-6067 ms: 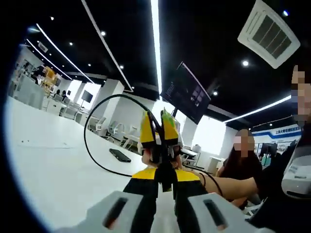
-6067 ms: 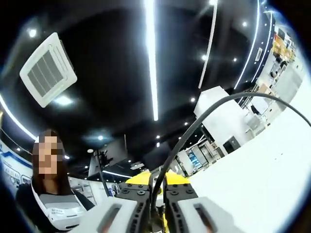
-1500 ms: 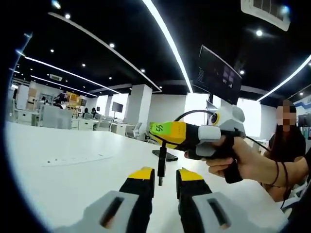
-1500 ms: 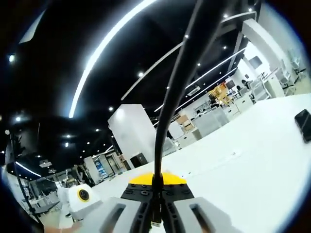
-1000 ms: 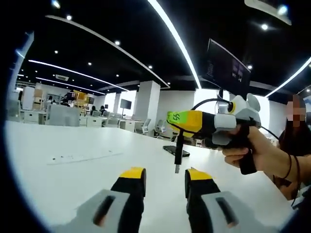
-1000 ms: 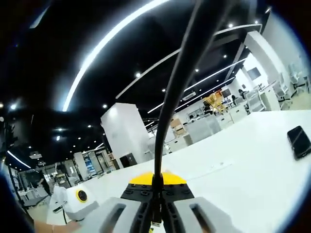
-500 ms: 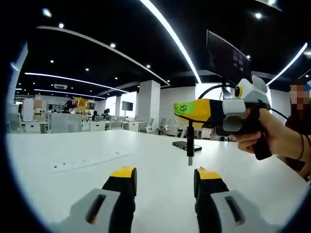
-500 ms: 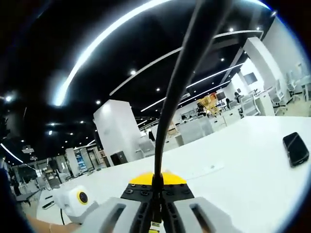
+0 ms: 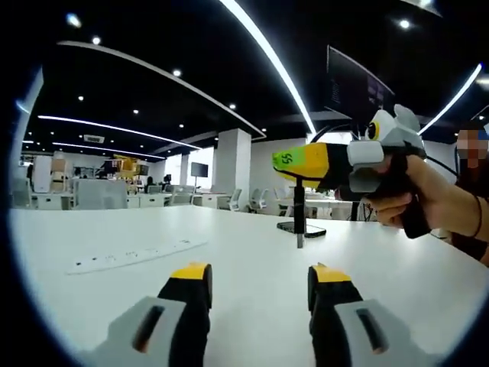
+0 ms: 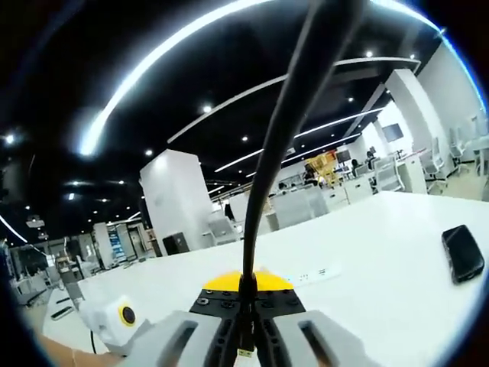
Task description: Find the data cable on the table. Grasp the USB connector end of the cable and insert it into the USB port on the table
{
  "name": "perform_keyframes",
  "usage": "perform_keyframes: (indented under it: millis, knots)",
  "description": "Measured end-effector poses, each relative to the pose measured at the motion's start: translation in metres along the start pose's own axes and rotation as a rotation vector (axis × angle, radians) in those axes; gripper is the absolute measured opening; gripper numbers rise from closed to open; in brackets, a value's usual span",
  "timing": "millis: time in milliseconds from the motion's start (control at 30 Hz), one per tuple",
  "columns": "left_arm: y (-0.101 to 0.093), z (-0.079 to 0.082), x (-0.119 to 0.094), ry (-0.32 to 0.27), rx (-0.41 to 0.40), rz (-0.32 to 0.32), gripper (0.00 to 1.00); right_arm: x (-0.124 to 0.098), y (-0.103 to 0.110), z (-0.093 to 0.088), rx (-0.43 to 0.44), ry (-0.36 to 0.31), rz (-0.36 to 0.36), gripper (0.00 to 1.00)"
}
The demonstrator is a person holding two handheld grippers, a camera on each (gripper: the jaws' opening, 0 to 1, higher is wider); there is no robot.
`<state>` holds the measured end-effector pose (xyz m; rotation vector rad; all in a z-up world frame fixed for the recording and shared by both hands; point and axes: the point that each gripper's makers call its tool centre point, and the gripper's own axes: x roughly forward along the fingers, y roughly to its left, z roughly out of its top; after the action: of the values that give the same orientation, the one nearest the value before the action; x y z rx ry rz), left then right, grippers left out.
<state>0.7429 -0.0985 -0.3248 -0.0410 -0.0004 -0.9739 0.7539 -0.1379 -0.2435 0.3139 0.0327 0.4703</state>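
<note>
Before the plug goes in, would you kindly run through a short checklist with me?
1. Right gripper shut on cable: ok.
2. Connector hanging free below the jaws, pointing down: ok.
3. Connector above strip: not ok, the strip lies well off to one side.
4. Left gripper open, apart from cable: ok.
5. Where on strip to plug in: cannot tell, too small.
6. Phone apart from strip: ok.

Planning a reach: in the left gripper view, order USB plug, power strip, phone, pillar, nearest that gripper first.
1. USB plug, ahead-right, and power strip, left: too close to call.
2. phone, behind the plug.
3. pillar, far back.
</note>
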Motion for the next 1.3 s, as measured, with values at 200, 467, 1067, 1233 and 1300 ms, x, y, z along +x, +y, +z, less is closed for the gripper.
perform_keyframes:
  millis: [200, 467, 1067, 1233, 1300]
  knots:
    - [0.011, -0.001, 0.012, 0.002, 0.004, -0.003, 0.52, 0.005, -0.014, 0.002, 0.005, -0.002, -0.031, 0.05]
    - [0.026, 0.003, 0.020, -0.030, -0.015, 0.004, 0.53, 0.017, -0.026, 0.014, 0.012, -0.028, -0.044, 0.05]
    - [0.053, 0.007, 0.039, -0.039, 0.001, 0.038, 0.55, 0.045, -0.050, 0.028, -0.024, -0.023, -0.101, 0.05]
    - [0.054, 0.005, 0.043, -0.026, 0.019, 0.043, 0.57, 0.049, -0.057, 0.031, -0.006, -0.051, -0.110, 0.05]
    - [0.055, 0.004, 0.045, -0.019, 0.029, 0.045, 0.57, 0.052, -0.062, 0.030, -0.002, -0.044, -0.119, 0.05]
